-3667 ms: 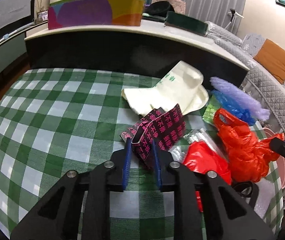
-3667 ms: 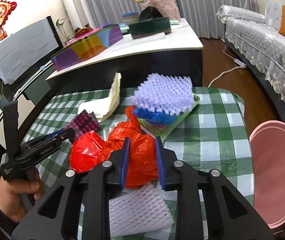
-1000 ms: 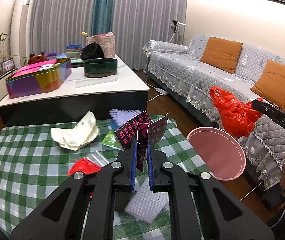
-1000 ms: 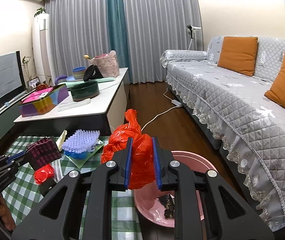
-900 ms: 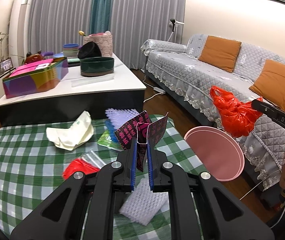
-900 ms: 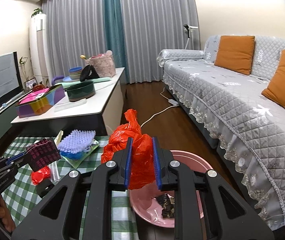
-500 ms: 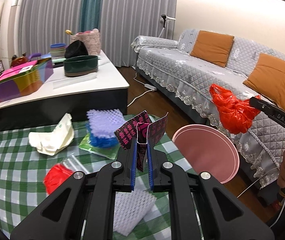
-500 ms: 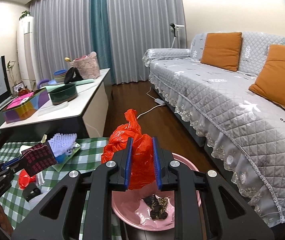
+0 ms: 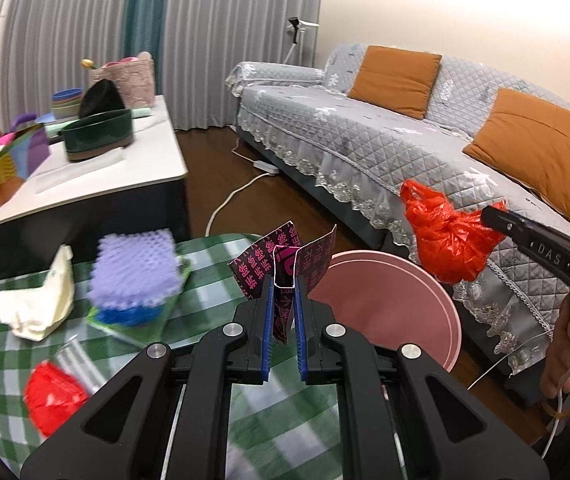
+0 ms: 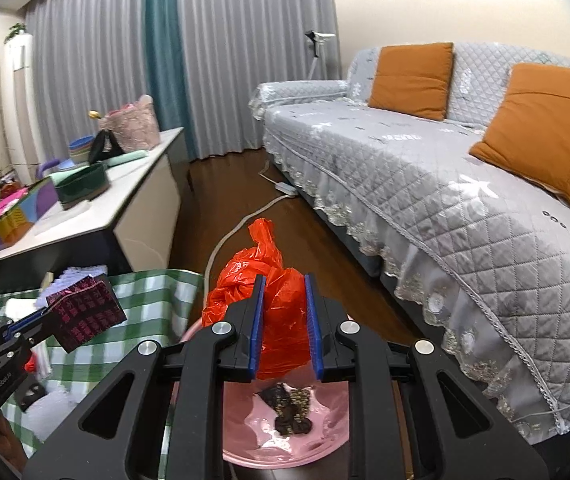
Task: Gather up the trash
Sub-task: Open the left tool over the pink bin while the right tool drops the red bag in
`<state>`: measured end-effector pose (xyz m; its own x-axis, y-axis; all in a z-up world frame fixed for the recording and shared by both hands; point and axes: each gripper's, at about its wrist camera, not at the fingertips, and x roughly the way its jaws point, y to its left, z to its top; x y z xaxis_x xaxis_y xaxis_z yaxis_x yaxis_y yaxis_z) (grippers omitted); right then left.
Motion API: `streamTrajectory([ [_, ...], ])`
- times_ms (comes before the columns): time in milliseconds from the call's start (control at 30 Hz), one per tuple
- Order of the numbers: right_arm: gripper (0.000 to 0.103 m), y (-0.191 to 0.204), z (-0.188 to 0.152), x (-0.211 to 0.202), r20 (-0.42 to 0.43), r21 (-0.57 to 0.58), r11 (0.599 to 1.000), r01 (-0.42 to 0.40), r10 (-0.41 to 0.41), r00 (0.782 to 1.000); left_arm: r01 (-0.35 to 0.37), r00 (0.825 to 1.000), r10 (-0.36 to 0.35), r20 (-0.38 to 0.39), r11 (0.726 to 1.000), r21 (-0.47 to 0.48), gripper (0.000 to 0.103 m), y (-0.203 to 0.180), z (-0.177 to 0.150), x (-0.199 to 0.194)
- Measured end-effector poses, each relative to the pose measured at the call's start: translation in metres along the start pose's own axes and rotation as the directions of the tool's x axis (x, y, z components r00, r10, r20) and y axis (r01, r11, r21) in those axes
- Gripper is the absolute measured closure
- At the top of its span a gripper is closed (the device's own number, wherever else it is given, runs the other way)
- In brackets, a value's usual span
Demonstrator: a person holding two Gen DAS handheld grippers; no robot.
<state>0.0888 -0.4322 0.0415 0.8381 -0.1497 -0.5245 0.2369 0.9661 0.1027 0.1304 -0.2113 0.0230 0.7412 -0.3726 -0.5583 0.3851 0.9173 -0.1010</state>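
red bag (image 10: 281,320) in right gripper (image 10: 284,326) | above pink bin (image 10: 285,436) (holds scraps)

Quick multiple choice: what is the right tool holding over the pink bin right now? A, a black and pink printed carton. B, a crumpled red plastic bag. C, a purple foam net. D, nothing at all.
B: the right tool is clamped on the crumpled red plastic bag, held above the pink bin; the black and pink printed carton is in the left tool.
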Motion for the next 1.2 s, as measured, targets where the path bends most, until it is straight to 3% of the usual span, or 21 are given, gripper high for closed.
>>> streamTrajectory([
  [467, 0.083, -0.028, -0.006, 0.027, -0.054, 0.072, 0.994, 0.080, -0.076, 0.996, 0.087, 0.996, -0.086, -0.028, 0.994, 0.064, 0.094, -0.040, 0.014, 0.052],
  [567, 0.071, -0.031, -0.007, 0.030, -0.063, 0.083, 0.990, 0.112, -0.107, 0.992, 0.146, 0.988, -0.142, -0.060, 0.988, 0.058, 0.091, -0.042, 0.014, 0.060],
  [600, 0.058, -0.032, -0.007, 0.030, -0.066, 0.090, 0.988, 0.126, -0.121, 0.990, 0.156, 0.986, -0.152, -0.073, 0.986, 0.056, 0.089, -0.043, 0.013, 0.062],
  [667, 0.055, -0.033, -0.007, 0.029, -0.064, 0.107, 0.985, 0.136, -0.130, 0.989, 0.143, 0.987, -0.138, -0.078, 0.988, 0.053, 0.080, -0.041, 0.010, 0.062],
  [933, 0.055, -0.022, -0.004, 0.021, -0.051, 0.105, 0.990, 0.099, -0.094, 0.994, 0.104, 0.992, -0.102, -0.069, 0.994, 0.027, 0.080, -0.021, 0.001, 0.038],
  [1200, 0.055, 0.009, 0.003, 0.001, -0.009, 0.071, 0.997, 0.010, -0.010, 1.000, 0.031, 0.999, -0.031, -0.027, 0.999, 0.011, 0.080, 0.007, -0.002, -0.011],
])
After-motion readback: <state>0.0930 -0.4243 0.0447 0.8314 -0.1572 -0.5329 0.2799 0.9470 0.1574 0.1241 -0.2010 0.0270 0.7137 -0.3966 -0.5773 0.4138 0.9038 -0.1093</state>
